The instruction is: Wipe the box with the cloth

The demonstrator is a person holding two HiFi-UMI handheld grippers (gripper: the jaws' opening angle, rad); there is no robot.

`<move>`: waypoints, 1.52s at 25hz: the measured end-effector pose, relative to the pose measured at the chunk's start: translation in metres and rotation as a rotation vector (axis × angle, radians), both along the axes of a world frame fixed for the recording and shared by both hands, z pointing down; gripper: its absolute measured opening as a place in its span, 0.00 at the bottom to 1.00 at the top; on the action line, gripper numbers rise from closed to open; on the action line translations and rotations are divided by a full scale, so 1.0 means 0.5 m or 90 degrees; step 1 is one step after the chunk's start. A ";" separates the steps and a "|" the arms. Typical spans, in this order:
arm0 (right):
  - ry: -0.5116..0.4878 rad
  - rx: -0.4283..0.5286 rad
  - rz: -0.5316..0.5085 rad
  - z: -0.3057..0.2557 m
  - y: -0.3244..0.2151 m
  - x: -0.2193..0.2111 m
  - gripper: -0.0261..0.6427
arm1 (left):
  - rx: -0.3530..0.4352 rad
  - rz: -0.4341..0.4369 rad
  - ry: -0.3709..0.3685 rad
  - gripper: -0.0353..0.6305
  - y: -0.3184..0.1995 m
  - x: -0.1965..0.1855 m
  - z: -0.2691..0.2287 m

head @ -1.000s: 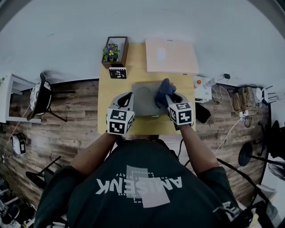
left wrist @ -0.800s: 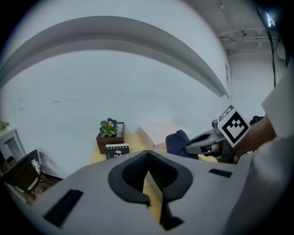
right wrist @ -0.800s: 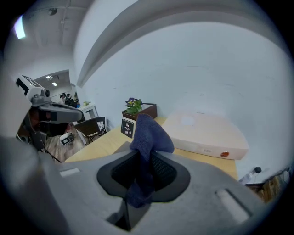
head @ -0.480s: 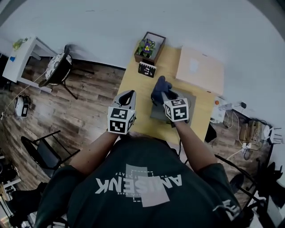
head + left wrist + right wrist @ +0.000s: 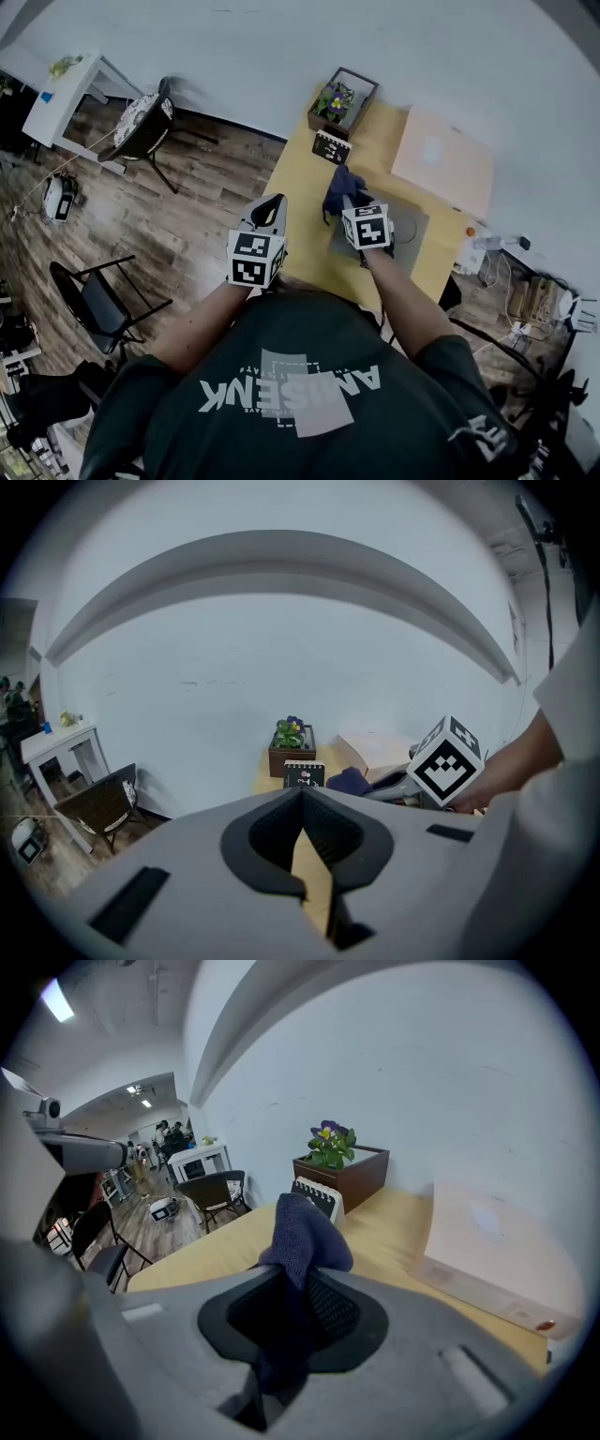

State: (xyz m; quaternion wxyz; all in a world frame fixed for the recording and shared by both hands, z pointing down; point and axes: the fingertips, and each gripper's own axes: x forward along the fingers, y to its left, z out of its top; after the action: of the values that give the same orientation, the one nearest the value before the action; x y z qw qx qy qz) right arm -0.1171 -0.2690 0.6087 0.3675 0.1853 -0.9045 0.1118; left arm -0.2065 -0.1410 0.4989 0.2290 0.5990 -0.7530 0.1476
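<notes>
A flat grey box (image 5: pixel 412 230) lies on the yellow table (image 5: pixel 305 183). My right gripper (image 5: pixel 345 200) is shut on a dark blue cloth (image 5: pixel 341 182) and hovers at the box's left end, near the table's middle. In the right gripper view the cloth (image 5: pixel 302 1232) bunches up out of the shut jaws of that gripper (image 5: pixel 298 1274); the grey box is hidden below it. My left gripper (image 5: pixel 274 201) hangs at the table's left edge, apart from the box. Its jaws meet at the tips with nothing between them (image 5: pixel 302 793).
A beige flat box (image 5: pixel 442 159) sits at the far right of the table. A wooden planter with flowers (image 5: pixel 342 98) and a small marker stand (image 5: pixel 330 147) stand at the far end. Chairs (image 5: pixel 141 127) and wooden floor lie to the left; cables and gear are on the right.
The head view has swung left and tilted. The right gripper has carried the cloth toward the box's left end. The left gripper has come away from the box to the table's left edge.
</notes>
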 end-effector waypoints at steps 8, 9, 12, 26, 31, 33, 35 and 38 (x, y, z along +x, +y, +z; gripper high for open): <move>0.006 0.000 0.033 -0.001 -0.014 0.032 0.14 | -0.001 0.028 0.002 0.05 -0.027 0.026 0.000; 0.008 -0.001 0.038 0.000 -0.017 0.040 0.14 | 0.000 0.034 0.003 0.05 -0.032 0.031 0.000; 0.015 -0.002 0.054 0.004 -0.026 0.068 0.14 | 0.001 0.052 0.006 0.05 -0.050 0.050 0.002; 0.001 -0.015 0.104 -0.006 -0.057 0.161 0.14 | -0.001 0.117 0.011 0.05 -0.123 0.138 0.006; -0.006 -0.025 0.135 -0.010 -0.076 0.206 0.14 | 0.000 0.138 0.012 0.05 -0.154 0.177 0.009; -0.003 -0.023 0.145 -0.006 -0.086 0.231 0.14 | -0.001 0.146 0.011 0.05 -0.164 0.192 0.011; 0.000 -0.024 0.151 -0.002 -0.095 0.252 0.14 | -0.003 0.153 0.009 0.05 -0.173 0.207 0.014; 0.003 -0.023 0.165 0.000 -0.108 0.286 0.14 | -0.004 0.165 0.008 0.05 -0.187 0.233 0.014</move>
State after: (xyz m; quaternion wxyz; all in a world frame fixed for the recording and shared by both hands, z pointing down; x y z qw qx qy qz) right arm 0.0258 -0.3231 0.6087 0.3553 0.2946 -0.8698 0.1743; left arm -0.0902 -0.2344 0.5057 0.2144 0.6917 -0.6672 0.1747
